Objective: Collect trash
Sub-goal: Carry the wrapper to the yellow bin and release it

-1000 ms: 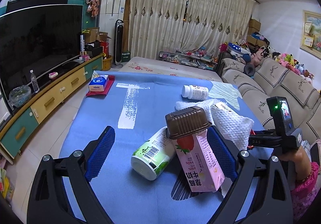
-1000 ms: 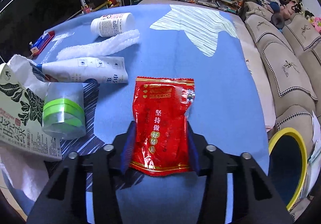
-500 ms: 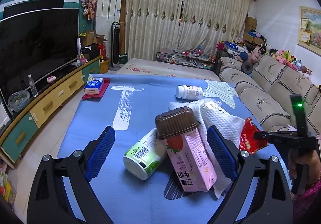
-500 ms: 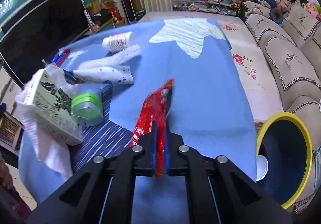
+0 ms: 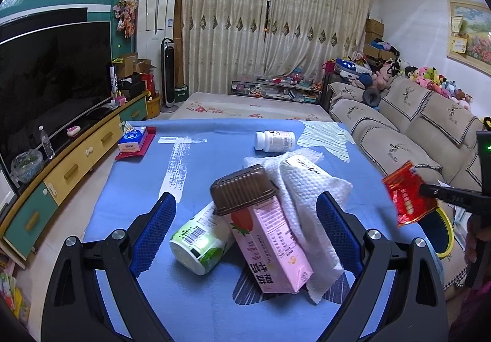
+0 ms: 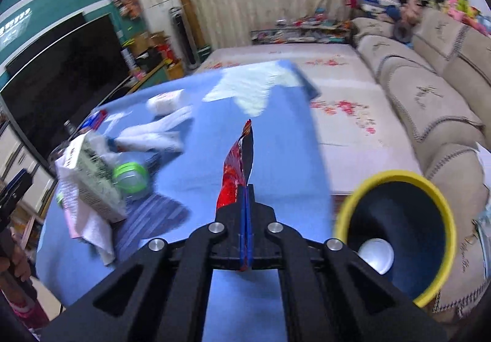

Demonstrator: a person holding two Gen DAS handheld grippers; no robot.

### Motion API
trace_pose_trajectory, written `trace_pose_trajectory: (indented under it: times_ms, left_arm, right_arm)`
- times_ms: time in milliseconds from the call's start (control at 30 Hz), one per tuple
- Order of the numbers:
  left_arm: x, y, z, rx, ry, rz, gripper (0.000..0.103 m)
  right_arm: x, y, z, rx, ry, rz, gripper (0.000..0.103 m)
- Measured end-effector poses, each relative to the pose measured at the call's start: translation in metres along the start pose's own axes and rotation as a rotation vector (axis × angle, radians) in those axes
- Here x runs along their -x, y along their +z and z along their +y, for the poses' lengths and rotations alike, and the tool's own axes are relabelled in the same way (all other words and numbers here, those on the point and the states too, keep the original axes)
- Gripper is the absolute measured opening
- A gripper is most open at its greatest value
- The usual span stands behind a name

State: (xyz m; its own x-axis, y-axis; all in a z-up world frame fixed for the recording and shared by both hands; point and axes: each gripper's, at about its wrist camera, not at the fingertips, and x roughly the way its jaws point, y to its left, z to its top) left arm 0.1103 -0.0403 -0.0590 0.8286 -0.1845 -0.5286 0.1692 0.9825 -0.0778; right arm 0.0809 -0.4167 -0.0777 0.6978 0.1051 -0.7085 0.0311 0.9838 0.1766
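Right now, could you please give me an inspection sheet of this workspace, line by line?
Surface: blue cloth over the table, with pale printed patches.
Job's things: red snack packet lifted clear of the cloth; yellow-rimmed bin beside the table, a pale round object at its bottom.
Clutter: pink carton under a brown tub, green-labelled bottle on its side, white towel, white pill bottle, tissue pack.
Grippers: right gripper shut on the packet; left gripper open, holding nothing.
Cables: nothing seen.
Surroundings: television, sofa, curtains.
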Motion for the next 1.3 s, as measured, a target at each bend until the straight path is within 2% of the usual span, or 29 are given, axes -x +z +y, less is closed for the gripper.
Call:
trace_pose_trajectory:
  times_ms: [233, 400, 567, 600, 633, 700, 933, 1167, 1300]
  left_arm:
    - [-0.003, 0.0, -0.017, -0.031, -0.018, 0.013, 0.091]
    - [-0.006, 0.001, -0.034, -0.061, -0.028, 0.019, 0.091]
    - [-0.009, 0.003, -0.056, -0.099, -0.045, 0.029, 0.091]
    - [-0.01, 0.002, -0.059, -0.106, -0.049, 0.033, 0.091]
    - [-0.01, 0.001, -0.061, -0.112, -0.051, 0.036, 0.091]
    - [-0.013, 0.001, -0.07, -0.132, -0.054, 0.046, 0.091]
    - [-0.021, -0.002, -0.089, -0.18, -0.061, 0.069, 0.091]
    - [-0.033, -0.001, -0.097, -0.196, -0.032, 0.082, 0.091]
    - [-0.041, 0.002, -0.094, -0.185, -0.024, 0.091, 0.085]
  right_arm:
    - [0.011, -0.015, -0.095, -0.147, -0.227, -0.006, 0.0]
    - [0.001, -0.034, -0.146, -0.225, -0.32, 0.038, 0.001]
    - [-0.014, -0.049, -0.171, -0.267, -0.357, 0.079, 0.002]
    - [-0.017, -0.052, -0.177, -0.279, -0.365, 0.084, 0.008]
    - [-0.02, -0.053, -0.178, -0.286, -0.367, 0.084, 0.02]
    - [-0.022, -0.054, -0.181, -0.293, -0.372, 0.08, 0.03]
    - [-0.02, -0.057, -0.184, -0.294, -0.378, 0.06, 0.03]
    - [-0.02, -0.061, -0.186, -0.302, -0.368, 0.063, 0.03]
    - [-0.024, -0.063, -0.185, -0.3, -0.351, 0.07, 0.03]
